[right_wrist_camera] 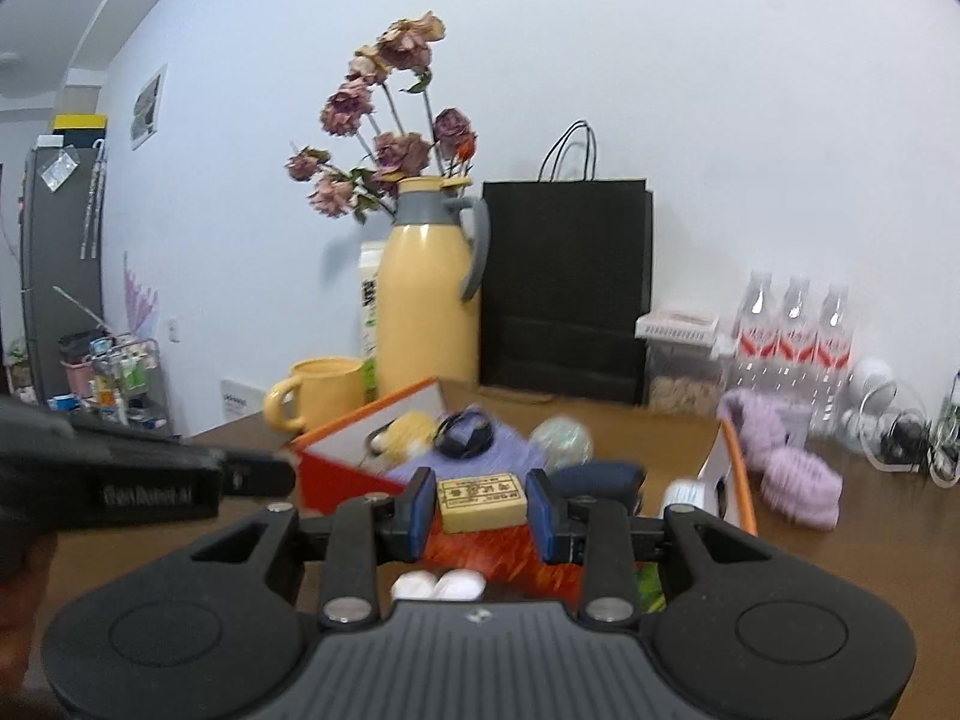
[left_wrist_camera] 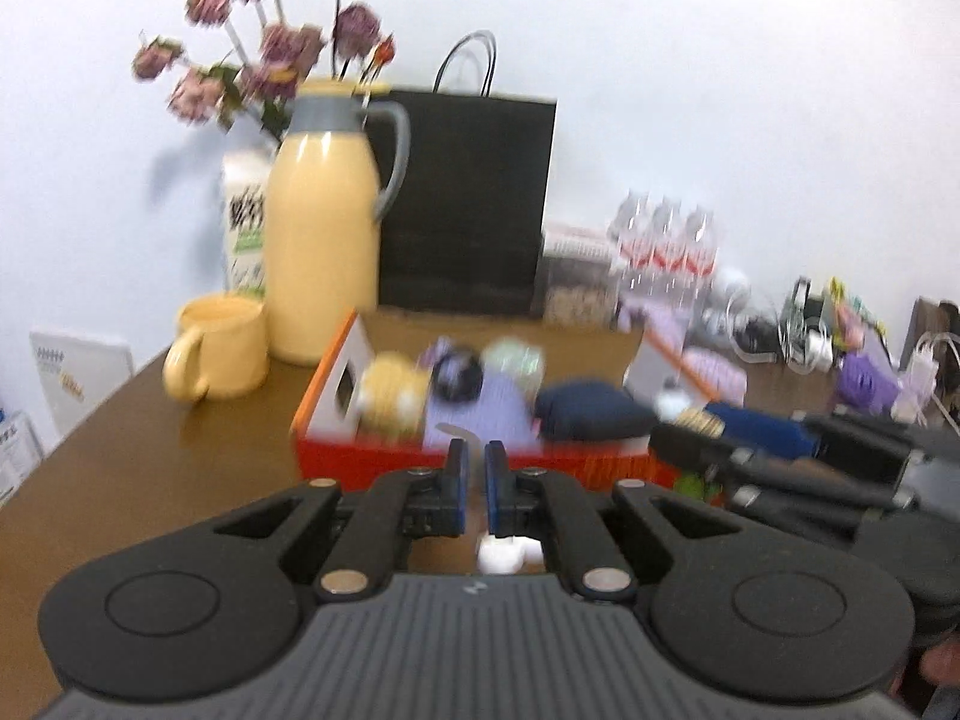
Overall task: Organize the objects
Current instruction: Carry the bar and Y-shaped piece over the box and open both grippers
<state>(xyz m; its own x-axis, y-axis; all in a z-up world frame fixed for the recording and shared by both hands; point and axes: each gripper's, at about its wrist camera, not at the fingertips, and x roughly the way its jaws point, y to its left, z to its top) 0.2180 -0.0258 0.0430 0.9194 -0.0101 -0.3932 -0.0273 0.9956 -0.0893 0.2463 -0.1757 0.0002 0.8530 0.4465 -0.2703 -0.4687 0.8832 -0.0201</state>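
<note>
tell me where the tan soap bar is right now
In the right wrist view, the tan soap bar sits clamped in the right claw, just in front of the orange box.

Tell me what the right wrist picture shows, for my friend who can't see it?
The right tongs are shut on a small tan block with printed writing, held above an orange box of small things on a brown table. Behind stand a yellow jug, a yellow mug, dried flowers and a black paper bag.

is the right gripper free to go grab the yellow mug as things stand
Probably not yet: the right gripper is shut on a tan block, and the left gripper and orange box lie toward the yellow mug.
</note>
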